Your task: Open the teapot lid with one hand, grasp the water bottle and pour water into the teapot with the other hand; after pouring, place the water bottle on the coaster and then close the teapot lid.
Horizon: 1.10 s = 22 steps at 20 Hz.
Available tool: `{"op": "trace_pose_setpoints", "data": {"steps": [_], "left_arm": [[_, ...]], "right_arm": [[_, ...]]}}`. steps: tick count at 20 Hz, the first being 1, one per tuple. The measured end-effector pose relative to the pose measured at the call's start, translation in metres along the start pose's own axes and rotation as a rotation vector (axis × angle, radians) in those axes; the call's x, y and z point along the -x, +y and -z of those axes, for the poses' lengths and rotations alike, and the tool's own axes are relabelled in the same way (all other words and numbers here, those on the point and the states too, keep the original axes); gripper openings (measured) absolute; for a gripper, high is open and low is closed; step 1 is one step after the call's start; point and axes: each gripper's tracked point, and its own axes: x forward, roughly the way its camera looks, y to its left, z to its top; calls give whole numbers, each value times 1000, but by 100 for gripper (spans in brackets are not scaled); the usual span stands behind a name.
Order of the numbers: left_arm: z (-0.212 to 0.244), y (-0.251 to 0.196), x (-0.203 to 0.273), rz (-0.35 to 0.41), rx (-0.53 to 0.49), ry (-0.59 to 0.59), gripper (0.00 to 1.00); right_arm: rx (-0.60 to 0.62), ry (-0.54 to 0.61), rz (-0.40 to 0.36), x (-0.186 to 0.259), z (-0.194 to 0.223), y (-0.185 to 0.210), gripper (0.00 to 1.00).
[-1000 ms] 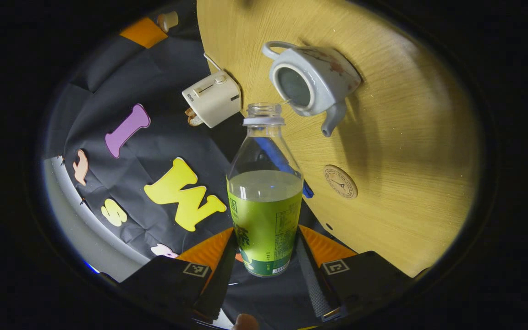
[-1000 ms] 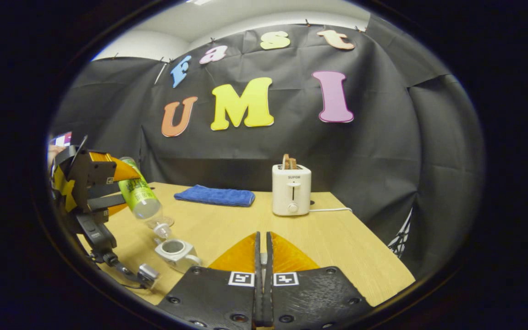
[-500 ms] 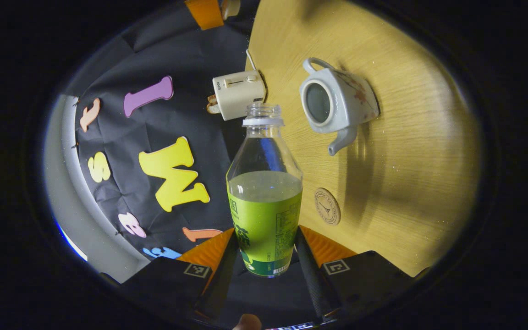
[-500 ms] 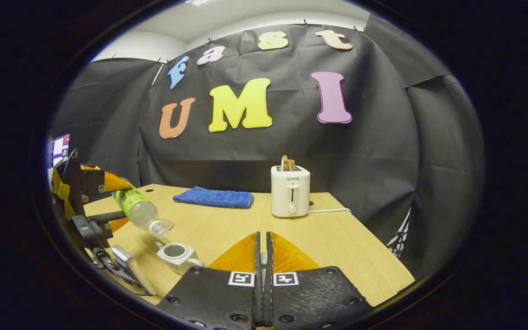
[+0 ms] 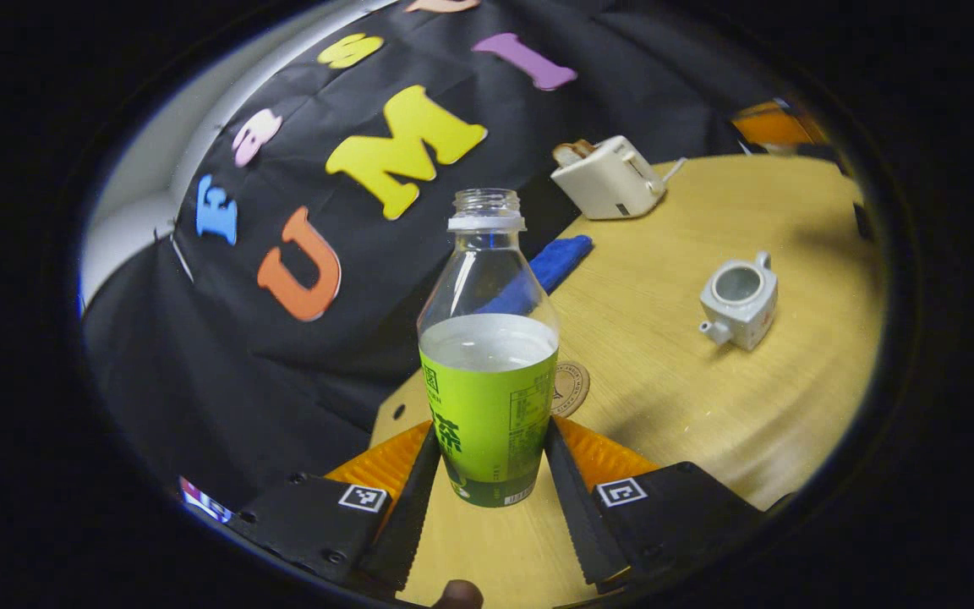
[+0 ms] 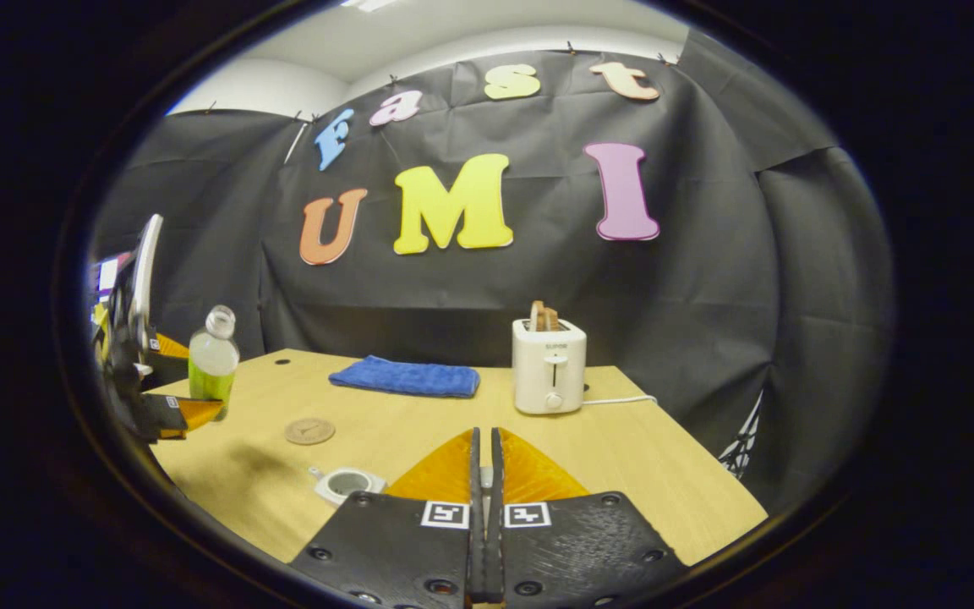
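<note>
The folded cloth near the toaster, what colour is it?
Blue; the folded cloth shows best in the right gripper view.

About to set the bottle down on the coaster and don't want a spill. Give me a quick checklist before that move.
1. Left claw gripping water bottle: ok, both fingers press its sides.
2. Bottle upright: ok; uncapped, so keep it level.
3. Bottle on coaster: not ok, held above the table, short of the coaster.
4. Coaster free: ok.
5. Teapot out of the path: ok, stands apart, open.
6. Right claw holding the lid: cannot tell, fingers shut, lid not discernible.
</note>
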Motion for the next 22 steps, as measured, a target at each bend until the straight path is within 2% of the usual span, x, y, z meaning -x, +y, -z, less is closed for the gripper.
{"op": "trace_pose_setpoints", "data": {"steps": [2,7,12,15,22], "left_arm": [[2,3,4,26,133,-3,75],[-22,19,-16,51,331,-87,75],[-53,17,-53,122,542,-197,75],[-60,21,-80,123,595,-238,75],[-41,2,-134,162,616,-189,76]], "right_arm": [[6,-8,-8,1,-4,8,0],[1,-18,-13,0,-12,21,0],[-19,-27,-11,-4,-18,27,0],[-19,-21,-13,-6,-15,31,0],[-19,12,-4,-13,-3,31,1]]}}
